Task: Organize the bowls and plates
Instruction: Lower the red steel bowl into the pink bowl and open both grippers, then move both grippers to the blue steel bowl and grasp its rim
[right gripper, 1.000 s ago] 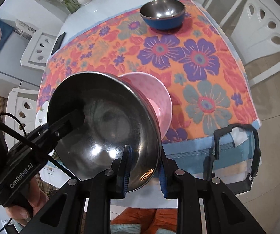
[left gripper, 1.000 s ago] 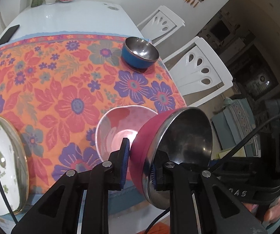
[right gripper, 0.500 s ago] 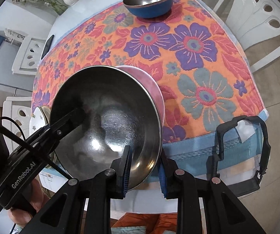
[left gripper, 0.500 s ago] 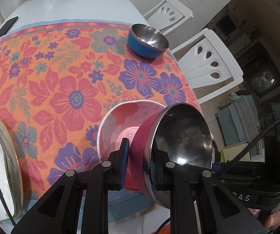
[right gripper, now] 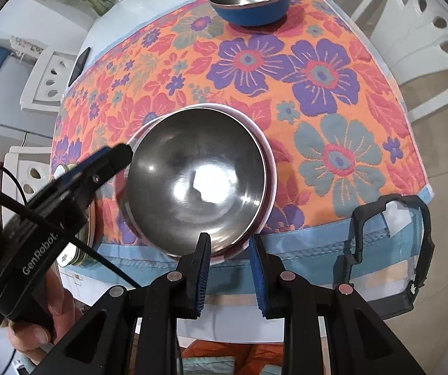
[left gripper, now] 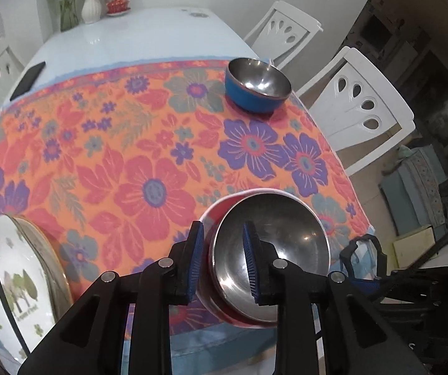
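A steel bowl with a red outside sits nested, mouth up, in the pink bowl near the table's front edge. My left gripper straddles the steel bowl's left rim. Its jaws are opening and the pads stand off the rim. The same gripper shows in the right wrist view, held by a hand. My right gripper is shut on the steel bowl's near rim. A blue bowl with a steel inside stands at the far right of the floral cloth.
A white plate with a tree pattern lies stacked at the near left edge. A black phone, a vase and a small red dish are at the far end. White chairs flank the table. A black bracket hangs at the front right edge.
The steel bowl came down from a tilted hold and settled level inside the pink bowl. The left jaws widened off its rim. The right gripper kept its grip.
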The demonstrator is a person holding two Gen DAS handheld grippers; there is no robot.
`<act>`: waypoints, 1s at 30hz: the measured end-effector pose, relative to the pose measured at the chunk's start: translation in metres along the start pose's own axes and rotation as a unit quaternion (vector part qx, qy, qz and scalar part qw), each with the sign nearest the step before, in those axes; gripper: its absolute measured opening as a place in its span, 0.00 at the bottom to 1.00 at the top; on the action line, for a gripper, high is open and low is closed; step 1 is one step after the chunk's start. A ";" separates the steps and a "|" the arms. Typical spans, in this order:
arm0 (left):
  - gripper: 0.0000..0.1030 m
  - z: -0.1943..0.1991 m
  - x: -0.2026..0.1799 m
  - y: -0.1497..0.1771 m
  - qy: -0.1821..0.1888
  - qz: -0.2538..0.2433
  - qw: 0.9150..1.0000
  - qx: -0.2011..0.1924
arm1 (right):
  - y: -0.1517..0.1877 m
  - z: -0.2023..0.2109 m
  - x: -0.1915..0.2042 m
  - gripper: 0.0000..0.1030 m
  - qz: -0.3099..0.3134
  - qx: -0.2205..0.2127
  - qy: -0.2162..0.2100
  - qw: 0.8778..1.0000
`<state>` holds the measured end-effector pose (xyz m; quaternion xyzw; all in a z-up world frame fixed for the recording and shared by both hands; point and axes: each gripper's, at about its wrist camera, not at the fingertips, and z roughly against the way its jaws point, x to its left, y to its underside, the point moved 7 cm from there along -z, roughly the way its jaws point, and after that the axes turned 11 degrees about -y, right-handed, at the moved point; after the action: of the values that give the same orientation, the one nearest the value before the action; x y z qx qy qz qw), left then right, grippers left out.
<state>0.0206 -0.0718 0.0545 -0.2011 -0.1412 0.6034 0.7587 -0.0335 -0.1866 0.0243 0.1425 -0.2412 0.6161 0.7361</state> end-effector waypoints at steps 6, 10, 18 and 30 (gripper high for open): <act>0.22 -0.009 0.008 0.006 -0.014 -0.001 1.000 0.021 | 0.002 0.006 -0.003 0.24 0.001 0.004 -0.011 1.000; 0.22 -0.003 0.007 0.001 -0.002 0.008 1.000 0.017 | -0.003 0.014 0.001 0.24 0.007 0.002 -0.023 1.000; 0.22 0.035 -0.004 -0.050 0.017 0.012 0.999 -0.039 | -0.031 0.060 0.021 0.24 0.032 -0.027 -0.044 0.998; 0.31 0.044 -0.015 -0.144 0.026 -0.006 0.997 -0.076 | -0.121 0.111 -0.005 0.43 0.013 -0.106 -0.033 0.994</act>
<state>0.1208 -0.1081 0.1628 -0.2733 -0.1678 0.5810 0.7481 0.0638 -0.2710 0.1254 0.0807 -0.3312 0.5916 0.7306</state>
